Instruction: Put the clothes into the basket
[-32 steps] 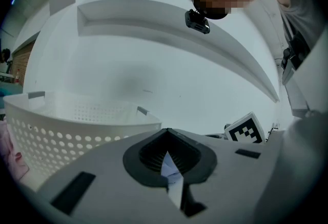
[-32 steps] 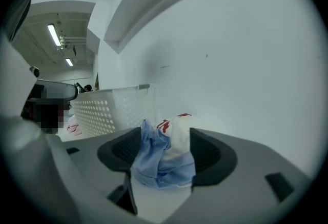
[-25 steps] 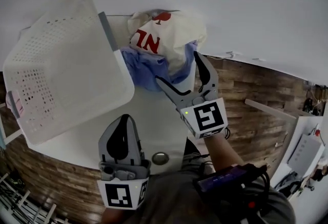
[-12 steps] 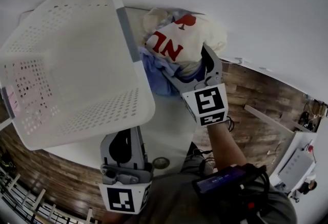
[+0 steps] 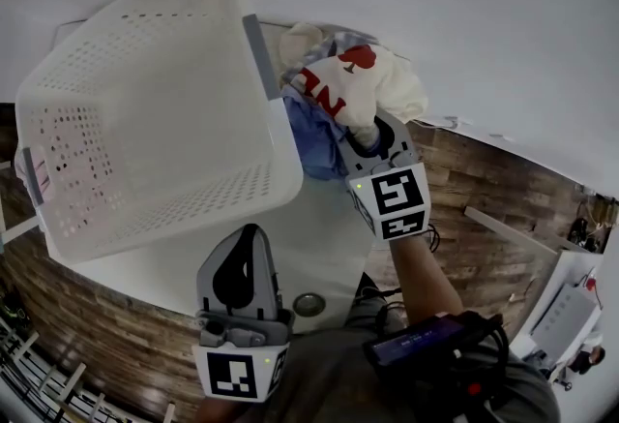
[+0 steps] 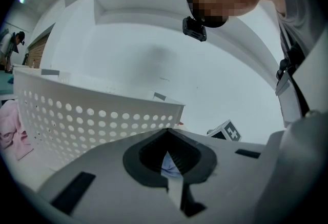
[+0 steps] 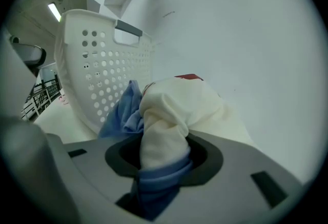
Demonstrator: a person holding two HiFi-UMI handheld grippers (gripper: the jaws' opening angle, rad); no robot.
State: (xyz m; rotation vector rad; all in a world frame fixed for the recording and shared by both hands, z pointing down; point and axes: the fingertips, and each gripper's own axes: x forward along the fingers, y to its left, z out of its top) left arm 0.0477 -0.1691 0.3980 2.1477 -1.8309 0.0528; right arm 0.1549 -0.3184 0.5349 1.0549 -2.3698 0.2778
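White tabletop [image 5: 324, 237] fills my head view, with wood floor past its edge. My right gripper [image 5: 370, 129] has just been closing its jaws and is now clamped on a fold of the cream shirt [image 5: 360, 87] and the blue garment [image 5: 311, 133]. Both are heaped just outside the basket [image 5: 145, 111], against its wall. My left gripper [image 5: 246, 239] has its fingers together on nothing. I judge the blue cloth only partly pinched, so it may slip free on the lift. The bundle could also snag the rim and shove the basket.
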